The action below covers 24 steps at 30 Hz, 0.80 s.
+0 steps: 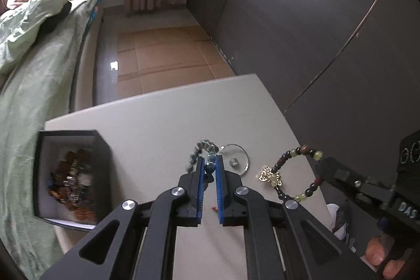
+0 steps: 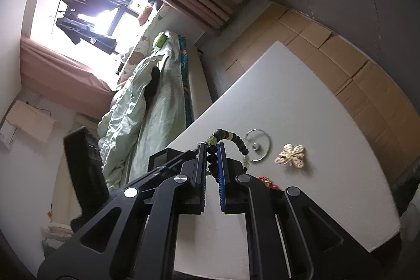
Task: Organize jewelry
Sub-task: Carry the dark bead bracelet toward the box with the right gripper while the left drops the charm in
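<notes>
Left gripper clamped on grey bracelet. Right gripper clamped on dark bracelet, above table. Beside open box.

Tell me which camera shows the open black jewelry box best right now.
The left wrist view. The black jewelry box sits at the table's left edge with its open top toward the camera, so the blurred pile of beads inside is visible. The right wrist view shows only a small dark piece of what may be it behind the right tool, nothing of the inside.
</notes>
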Each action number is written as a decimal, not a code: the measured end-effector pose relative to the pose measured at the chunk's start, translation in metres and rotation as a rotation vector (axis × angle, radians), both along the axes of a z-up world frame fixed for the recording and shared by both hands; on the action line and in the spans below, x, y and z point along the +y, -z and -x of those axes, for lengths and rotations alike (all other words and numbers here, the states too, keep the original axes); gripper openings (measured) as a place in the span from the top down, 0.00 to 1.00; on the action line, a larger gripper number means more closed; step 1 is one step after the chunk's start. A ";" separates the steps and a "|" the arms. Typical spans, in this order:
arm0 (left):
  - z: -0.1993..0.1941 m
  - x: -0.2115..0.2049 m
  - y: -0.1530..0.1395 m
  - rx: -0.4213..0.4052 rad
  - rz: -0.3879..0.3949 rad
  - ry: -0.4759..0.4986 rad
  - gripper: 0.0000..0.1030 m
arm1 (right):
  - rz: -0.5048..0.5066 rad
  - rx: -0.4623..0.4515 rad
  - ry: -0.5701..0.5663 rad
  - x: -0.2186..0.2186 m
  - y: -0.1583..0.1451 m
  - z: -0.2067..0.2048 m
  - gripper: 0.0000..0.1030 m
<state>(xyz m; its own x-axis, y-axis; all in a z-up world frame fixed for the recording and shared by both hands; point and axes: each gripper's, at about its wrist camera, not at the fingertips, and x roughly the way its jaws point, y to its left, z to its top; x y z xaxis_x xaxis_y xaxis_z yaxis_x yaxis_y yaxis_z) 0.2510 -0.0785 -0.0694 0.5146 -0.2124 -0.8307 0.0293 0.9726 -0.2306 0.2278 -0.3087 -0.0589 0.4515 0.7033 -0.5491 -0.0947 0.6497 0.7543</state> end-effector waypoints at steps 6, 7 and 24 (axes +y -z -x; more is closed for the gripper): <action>0.016 0.029 -0.029 -0.049 0.007 -0.032 0.94 | 0.004 -0.011 -0.041 0.026 -0.011 0.005 0.91; 0.018 0.036 -0.035 -0.058 0.005 -0.040 0.94 | 0.005 -0.015 -0.050 0.032 -0.013 0.006 0.91; 0.052 0.122 -0.064 -0.095 0.007 -0.159 0.94 | 0.028 -0.053 -0.179 0.116 -0.041 0.012 0.91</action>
